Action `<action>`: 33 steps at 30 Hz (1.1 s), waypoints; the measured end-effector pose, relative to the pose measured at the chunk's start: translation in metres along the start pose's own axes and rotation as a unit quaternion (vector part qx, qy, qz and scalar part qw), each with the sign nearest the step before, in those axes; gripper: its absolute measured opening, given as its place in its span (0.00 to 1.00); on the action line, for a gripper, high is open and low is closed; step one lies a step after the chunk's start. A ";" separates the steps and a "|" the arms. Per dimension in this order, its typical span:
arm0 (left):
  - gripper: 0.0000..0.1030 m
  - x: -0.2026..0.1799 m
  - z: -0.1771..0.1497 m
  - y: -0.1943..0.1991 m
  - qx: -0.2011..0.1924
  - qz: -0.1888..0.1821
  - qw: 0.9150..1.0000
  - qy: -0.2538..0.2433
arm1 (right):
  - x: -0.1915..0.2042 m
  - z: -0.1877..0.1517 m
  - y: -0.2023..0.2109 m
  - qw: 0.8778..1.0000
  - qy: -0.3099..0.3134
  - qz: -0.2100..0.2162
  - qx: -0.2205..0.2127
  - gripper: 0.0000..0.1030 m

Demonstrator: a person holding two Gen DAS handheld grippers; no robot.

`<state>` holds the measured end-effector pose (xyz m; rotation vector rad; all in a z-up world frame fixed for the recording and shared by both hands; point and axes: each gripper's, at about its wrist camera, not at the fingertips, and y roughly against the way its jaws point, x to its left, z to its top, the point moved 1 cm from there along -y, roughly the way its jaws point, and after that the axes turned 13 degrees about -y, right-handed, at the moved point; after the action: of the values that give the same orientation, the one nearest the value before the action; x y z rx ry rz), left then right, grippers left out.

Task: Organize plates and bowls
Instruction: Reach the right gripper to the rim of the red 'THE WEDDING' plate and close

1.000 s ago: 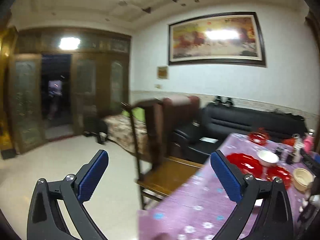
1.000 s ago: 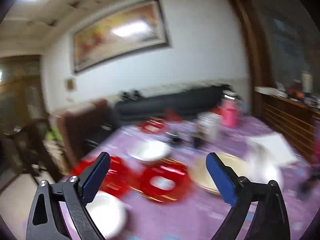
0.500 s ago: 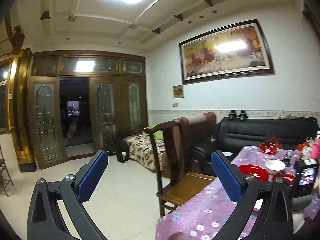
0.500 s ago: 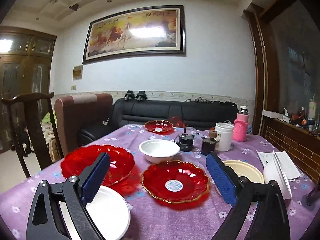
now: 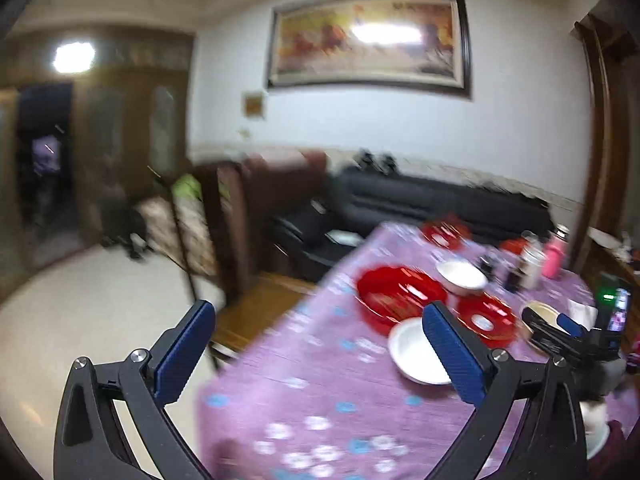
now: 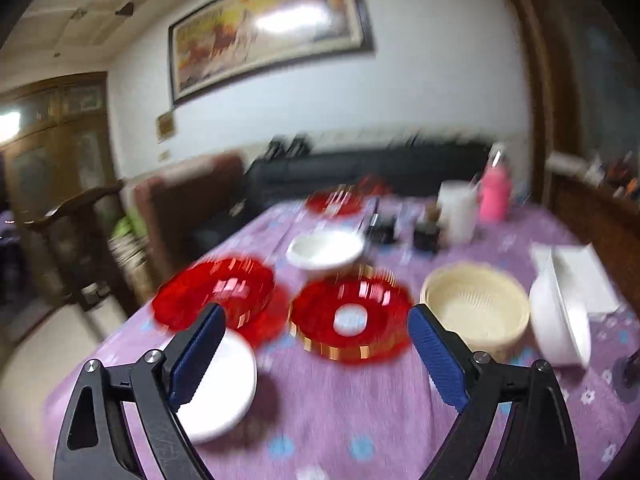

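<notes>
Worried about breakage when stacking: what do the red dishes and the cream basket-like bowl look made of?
Red dishes: glossy, see-through, with bright glints and one gilt rim; glass or clear plastic, blur leaves it open. Cream bowl: matte, with fine perforations inside; probably plastic, a strainer type.

Purple tablecloth (image 6: pixel 360 412) with printed flowers, soft matt cloth. Two red plates (image 6: pixel 216 292) (image 6: pixel 351 314) of glossy see-through plastic or glass, second one with shiny gold rim. White plate (image 6: pixel 224 388) at lower left, smooth, slightly glossy, ceramic or plastic, cannot tell. White bowl (image 6: pixel 326 250) in the centre, same smooth finish. Cream colander bowl (image 6: pixel 476 306) at right, matt plastic with small holes. Pink bottle (image 6: pixel 495 194), smooth plastic. Black sofa (image 5: pixel 432 204), shiny leather look. Chair (image 5: pixel 256 304) of polished brown wood. Right gripper (image 6: pixel 316 344) closing on nothing: matt black plastic frame, blue ribbed rubber-like pads (image 6: pixel 436 356), small metal bolts. Left gripper (image 5: pixel 320 352) of same materials.
</notes>
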<state>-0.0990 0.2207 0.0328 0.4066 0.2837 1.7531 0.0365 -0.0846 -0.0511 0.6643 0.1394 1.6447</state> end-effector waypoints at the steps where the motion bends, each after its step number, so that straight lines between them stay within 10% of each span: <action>1: 1.00 -0.004 -0.003 -0.022 0.021 -0.021 1.000 0.005 | -0.012 0.000 0.001 1.000 0.006 -0.016 0.016 0.87; 9: 1.00 -0.029 -0.052 -0.165 0.189 -0.147 0.969 0.067 | -0.020 -0.017 -0.053 0.984 -0.029 0.009 0.176 0.63; 15: 0.86 -0.024 -0.058 -0.187 0.207 -0.158 0.962 0.081 | 0.042 -0.045 -0.104 0.972 -0.005 0.034 0.234 0.62; 33: 0.86 -0.019 -0.040 -0.247 0.228 -0.171 0.949 0.134 | 0.045 -0.020 -0.120 0.977 -0.018 0.016 0.212 0.62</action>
<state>0.1071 0.2574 -0.1057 0.4179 0.9121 1.3875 0.1293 -0.0130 -0.1062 1.0222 0.4639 1.6465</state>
